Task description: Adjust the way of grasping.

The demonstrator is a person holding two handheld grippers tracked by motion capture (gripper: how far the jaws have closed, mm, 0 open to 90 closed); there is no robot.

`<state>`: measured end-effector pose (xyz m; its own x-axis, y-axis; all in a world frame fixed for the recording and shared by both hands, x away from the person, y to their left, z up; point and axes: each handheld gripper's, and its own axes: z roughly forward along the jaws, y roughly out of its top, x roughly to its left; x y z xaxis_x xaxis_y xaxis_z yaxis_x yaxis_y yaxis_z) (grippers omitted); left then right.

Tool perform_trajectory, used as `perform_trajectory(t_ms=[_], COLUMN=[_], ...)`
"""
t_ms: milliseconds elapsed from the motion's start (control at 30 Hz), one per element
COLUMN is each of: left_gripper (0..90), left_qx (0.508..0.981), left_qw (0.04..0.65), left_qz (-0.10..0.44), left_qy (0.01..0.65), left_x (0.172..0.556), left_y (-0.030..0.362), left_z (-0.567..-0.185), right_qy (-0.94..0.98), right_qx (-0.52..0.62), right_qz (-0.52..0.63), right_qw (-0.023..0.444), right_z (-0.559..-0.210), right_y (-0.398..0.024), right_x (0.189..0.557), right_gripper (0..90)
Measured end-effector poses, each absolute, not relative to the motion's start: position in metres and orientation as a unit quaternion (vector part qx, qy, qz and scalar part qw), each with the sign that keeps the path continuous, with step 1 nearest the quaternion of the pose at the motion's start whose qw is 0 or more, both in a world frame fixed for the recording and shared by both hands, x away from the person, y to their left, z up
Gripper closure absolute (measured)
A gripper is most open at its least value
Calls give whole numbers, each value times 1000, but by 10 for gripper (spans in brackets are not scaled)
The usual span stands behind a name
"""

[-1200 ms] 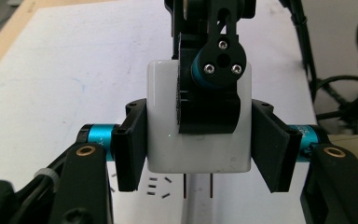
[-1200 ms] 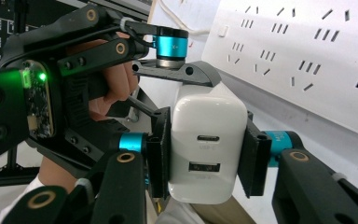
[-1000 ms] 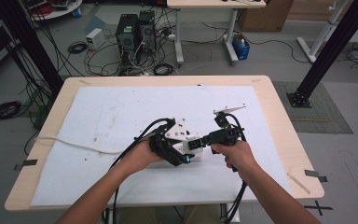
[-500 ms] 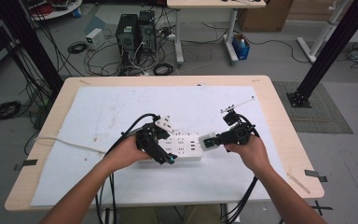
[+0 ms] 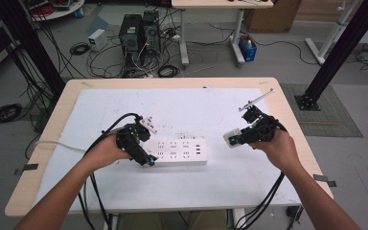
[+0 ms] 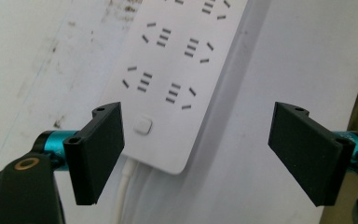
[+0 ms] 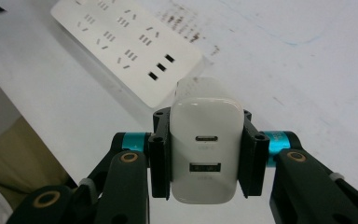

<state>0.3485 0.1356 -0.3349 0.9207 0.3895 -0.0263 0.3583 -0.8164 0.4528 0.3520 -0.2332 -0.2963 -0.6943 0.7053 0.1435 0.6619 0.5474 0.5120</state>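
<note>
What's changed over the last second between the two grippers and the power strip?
The right gripper, shut on the white charger, pulled it away from the power strip and out to the right. The left gripper slid left to the strip's cord end, and its jaws have just been opening; they now stand apart over the strip without pressing it. The strip stays flat on the white mat.

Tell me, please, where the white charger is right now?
The white charger is clamped in the right claw, held above the table's right side in the high view, clear of the power strip.
</note>
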Motion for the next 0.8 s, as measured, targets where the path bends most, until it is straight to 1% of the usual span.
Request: perform_trajectory(t_ms=[100,133,200,233,400,500,600,700,800], left_gripper=[184,185,184,184,184,185,185,185,185], left_qx=[956,960,959,956,945,941,942,940,949], left_qw=[213,190,159,154,146,151,140,146,131], left_qz=[28,29,26,29,49,49,61,64,66], left_qy=[201,206,231,249,287,300,300,301,277], left_x=[350,352,356,356,356,354,353,351,349], left_y=[145,150,157,161,183,195,205,213,217], left_z=[-331,-329,-327,-327,-326,-326,-327,-328,-327], right_qy=[886,890,898,901,909,915,920,926,928], right_qx=[386,381,373,370,356,348,340,328,325], right_qz=[249,242,217,209,189,175,159,148,141], right_qw=[59,64,81,87,103,109,114,114,114], right_z=[-292,-291,-289,-288,-284,-282,-283,-284,-285], right_y=[-238,-238,-239,-240,-242,-243,-242,-241,-240], right_x=[352,352,351,350,350,350,350,351,352], right_gripper=[623,623,623,623,623,623,623,623,623])
